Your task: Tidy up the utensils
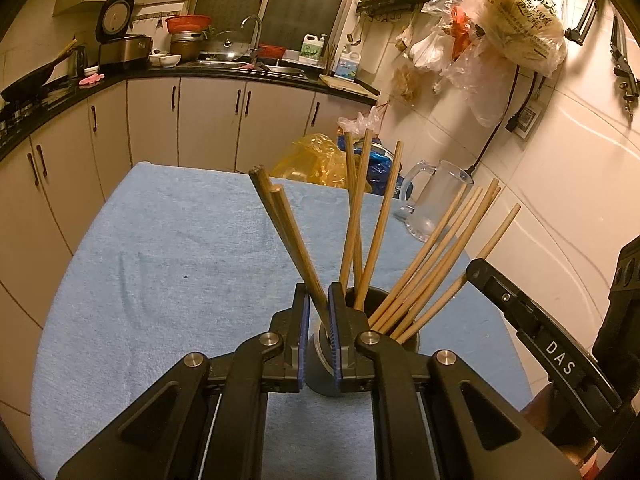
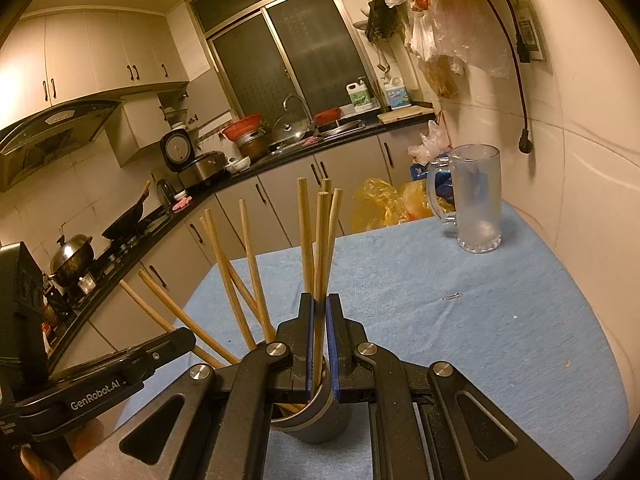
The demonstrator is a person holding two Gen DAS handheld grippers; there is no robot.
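Observation:
A dark grey utensil cup (image 1: pixel 320 376) stands on the blue cloth (image 1: pixel 168 264) and holds several wooden chopsticks (image 1: pixel 432 264). My left gripper (image 1: pixel 319 292) is shut on two darker chopsticks (image 1: pixel 288 232) whose lower ends reach down to the cup's rim. In the right wrist view my right gripper (image 2: pixel 319 308) is shut on a few light chopsticks (image 2: pixel 322 240) that stand upright in the cup (image 2: pixel 320 416). Other chopsticks (image 2: pixel 224 276) lean out to the left there.
A clear glass mug (image 2: pixel 476 200) stands at the table's far corner near the wall; it also shows in the left wrist view (image 1: pixel 436 200). Yellow plastic bags (image 1: pixel 312 160) lie behind the table. A paper clip (image 2: pixel 452 297) lies on the cloth. Kitchen counters run along the back.

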